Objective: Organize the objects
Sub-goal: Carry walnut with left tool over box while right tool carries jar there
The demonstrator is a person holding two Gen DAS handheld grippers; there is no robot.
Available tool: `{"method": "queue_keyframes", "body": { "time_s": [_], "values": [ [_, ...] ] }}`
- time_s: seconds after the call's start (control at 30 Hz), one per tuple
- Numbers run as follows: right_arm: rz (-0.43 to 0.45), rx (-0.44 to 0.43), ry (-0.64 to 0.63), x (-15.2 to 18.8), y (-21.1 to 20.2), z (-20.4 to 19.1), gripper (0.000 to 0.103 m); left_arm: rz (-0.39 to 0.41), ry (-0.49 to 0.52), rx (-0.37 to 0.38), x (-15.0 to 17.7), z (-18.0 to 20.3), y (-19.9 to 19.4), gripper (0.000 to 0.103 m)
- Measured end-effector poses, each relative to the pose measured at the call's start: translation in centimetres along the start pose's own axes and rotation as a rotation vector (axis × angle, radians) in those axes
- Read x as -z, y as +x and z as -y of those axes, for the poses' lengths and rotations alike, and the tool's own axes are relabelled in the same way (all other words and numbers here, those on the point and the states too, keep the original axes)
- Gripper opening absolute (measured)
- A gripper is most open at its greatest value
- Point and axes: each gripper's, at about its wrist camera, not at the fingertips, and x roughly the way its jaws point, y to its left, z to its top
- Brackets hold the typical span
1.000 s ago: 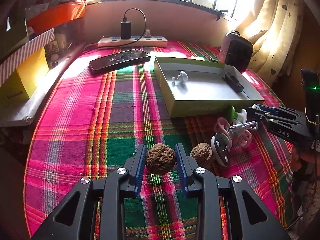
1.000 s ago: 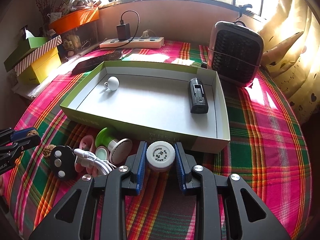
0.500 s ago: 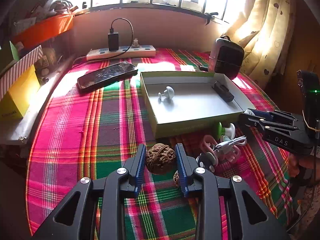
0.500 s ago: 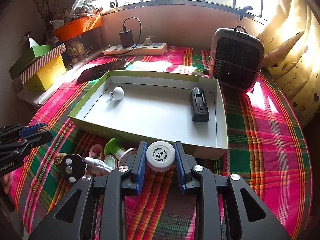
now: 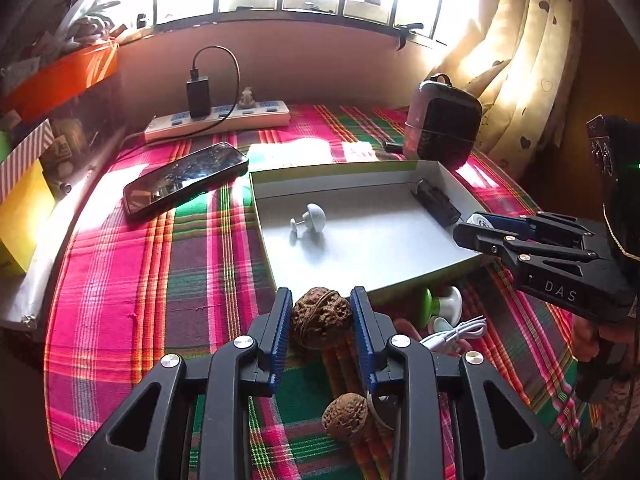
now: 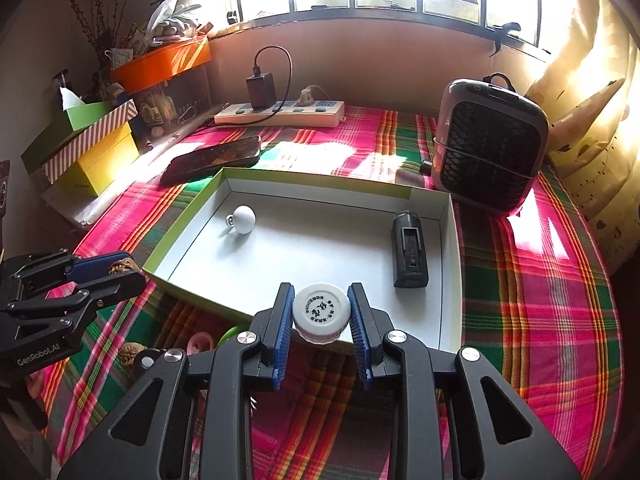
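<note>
both grippers are lifted nearer the box (image 6: pixel 448 240), left gripper (image 5: pixel 320 316) clamped on a walnut (image 5: pixel 321 317), right gripper (image 6: pixel 321 314) on a white-capped jar (image 6: pixel 321 312), which is nearer.

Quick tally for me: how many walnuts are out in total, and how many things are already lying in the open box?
Walnuts: 2, one gripped in the left gripper, one lying on the tablecloth.
Things in the box: 2, a white mushroom-shaped piece and a black rectangular device.
Total: 4.
</note>
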Motion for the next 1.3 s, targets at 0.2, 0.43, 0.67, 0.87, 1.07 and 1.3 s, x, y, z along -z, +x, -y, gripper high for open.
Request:
{"method": "queue_keyframes", "body": {
  "time_s": [0.2, 0.43, 0.67, 0.87, 1.07, 1.3],
  "values": [
    [-0.008, -0.029, -0.013, -1.9, 1.6, 0.0, 0.028, -0.012, 0.001, 0.017, -1.0, 0.3, 1.7, 0.028],
    [-0.032, -0.056, -0.019, -3.6, 4.0, 0.2, 0.028, -0.026, 0.007, 0.020, -1.8, 0.4, 3.4, 0.028],
    [-0.069, -0.056, -0.035, -4.4, 6.1, 0.3, 0.028, -0.049, 0.012, 0.021, -2.5, 0.4, 5.0, 0.028],
    [-0.110, -0.056, -0.045, -5.4, 8.1, 0.1, 0.028, -0.053, 0.024, 0.010, -3.1, 0.5, 6.2, 0.028],
    [-0.131, -0.054, -0.053, -6.0, 9.5, -0.2, 0.028, -0.063, 0.029, 0.003, -3.3, 0.4, 7.2, 0.028],
    [-0.138, -0.054, -0.074, -6.6, 10.4, -0.9, 0.028, -0.068, 0.035, 0.012, -3.6, 0.6, 7.9, 0.028]
  ]
}}
